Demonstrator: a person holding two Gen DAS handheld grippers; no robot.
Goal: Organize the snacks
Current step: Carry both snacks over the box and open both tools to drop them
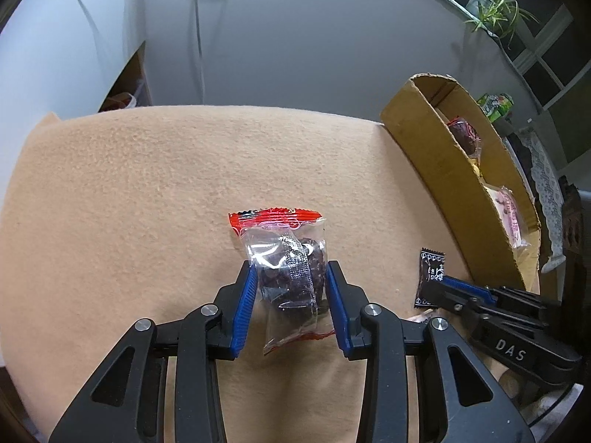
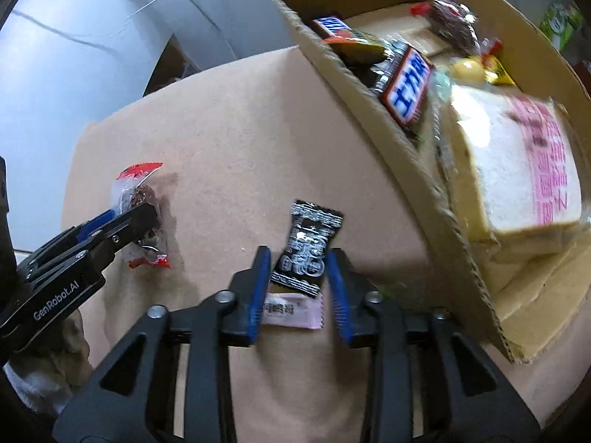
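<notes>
Left claw (image 1: 290, 284) narrow, blue pads against the clear red-edged snack bag (image 1: 286, 273), bag on tan surface (image 1: 129, 184). Right claw (image 2: 297, 271) partly open, straddling black candy (image 2: 308, 249), pad contact unclear. Candy long axis runs along the fingers. Box (image 2: 417, 170) up-right, nearer right claw.

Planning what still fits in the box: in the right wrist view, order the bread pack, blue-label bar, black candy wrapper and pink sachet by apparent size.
1. bread pack
2. blue-label bar
3. black candy wrapper, nearer the camera, so it and the bar are uncertain
4. pink sachet, partly hidden
</notes>
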